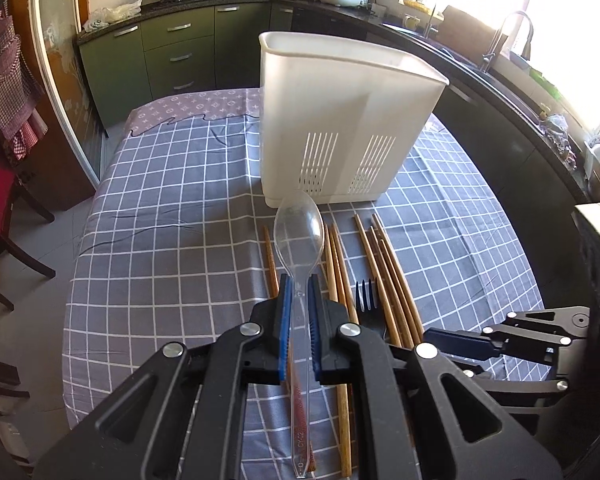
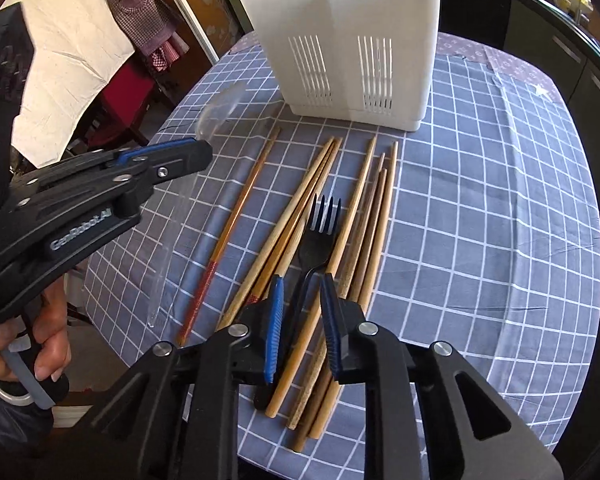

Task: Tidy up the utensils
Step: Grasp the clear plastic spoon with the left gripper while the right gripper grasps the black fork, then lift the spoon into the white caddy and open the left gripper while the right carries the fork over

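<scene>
Two hand-held grippers, yours: left hand-held gripper (image 1: 299,300) clenched on clear spoon (image 1: 299,232) before white caddy (image 1: 340,120); right hand-held gripper (image 2: 302,320) straddling black fork (image 2: 318,236) among chopsticks (image 2: 364,208), unclenched.

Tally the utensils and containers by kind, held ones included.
Clear plastic spoon: 1, held in the left gripper
Black fork: 1
Wooden chopsticks: 7 tips visible; they overlap, so the count is uncertain
White utensil holder: 1
Total: 10
</scene>
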Demonstrator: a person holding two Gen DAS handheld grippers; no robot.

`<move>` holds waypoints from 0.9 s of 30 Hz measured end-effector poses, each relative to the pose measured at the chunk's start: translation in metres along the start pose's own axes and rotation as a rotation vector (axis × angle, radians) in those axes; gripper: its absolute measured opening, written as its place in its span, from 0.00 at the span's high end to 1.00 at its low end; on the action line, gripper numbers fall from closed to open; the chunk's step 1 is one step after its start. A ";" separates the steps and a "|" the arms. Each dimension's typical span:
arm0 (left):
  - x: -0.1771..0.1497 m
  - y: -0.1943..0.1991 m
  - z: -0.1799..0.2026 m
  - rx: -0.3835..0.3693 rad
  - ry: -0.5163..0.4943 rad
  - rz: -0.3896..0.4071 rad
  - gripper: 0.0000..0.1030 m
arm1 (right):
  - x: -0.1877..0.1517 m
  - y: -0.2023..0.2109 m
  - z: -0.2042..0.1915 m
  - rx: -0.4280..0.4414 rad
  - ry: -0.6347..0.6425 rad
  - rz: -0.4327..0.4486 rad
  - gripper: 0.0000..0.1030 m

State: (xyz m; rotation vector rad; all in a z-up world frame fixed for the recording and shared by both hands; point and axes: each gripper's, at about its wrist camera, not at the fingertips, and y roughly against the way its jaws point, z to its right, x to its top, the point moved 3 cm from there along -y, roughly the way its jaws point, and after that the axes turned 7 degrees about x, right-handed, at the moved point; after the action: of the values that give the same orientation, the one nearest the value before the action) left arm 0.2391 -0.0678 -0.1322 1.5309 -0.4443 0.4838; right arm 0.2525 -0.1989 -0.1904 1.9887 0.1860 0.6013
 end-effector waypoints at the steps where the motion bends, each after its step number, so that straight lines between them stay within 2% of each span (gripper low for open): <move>1: 0.000 0.002 -0.001 0.001 -0.001 0.008 0.92 | 0.001 -0.005 0.001 0.001 -0.011 -0.017 0.84; 6: -0.001 0.008 -0.005 -0.010 -0.007 0.025 0.92 | 0.006 -0.027 0.004 -0.028 -0.037 -0.076 0.85; 15: -0.003 0.007 -0.006 -0.030 -0.018 0.032 0.92 | 0.013 -0.054 0.004 -0.088 -0.036 -0.104 0.89; 22: -0.002 0.011 -0.008 -0.031 -0.017 0.040 0.92 | 0.012 -0.058 -0.004 -0.105 -0.031 -0.067 0.89; 27: 0.006 0.030 -0.008 -0.053 -0.022 0.077 0.92 | 0.008 -0.047 -0.003 -0.034 -0.053 -0.016 0.91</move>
State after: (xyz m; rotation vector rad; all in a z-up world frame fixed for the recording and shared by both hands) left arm 0.2273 -0.0605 -0.1038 1.4730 -0.5309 0.5110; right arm 0.2640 -0.1710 -0.2277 1.9658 0.1586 0.5378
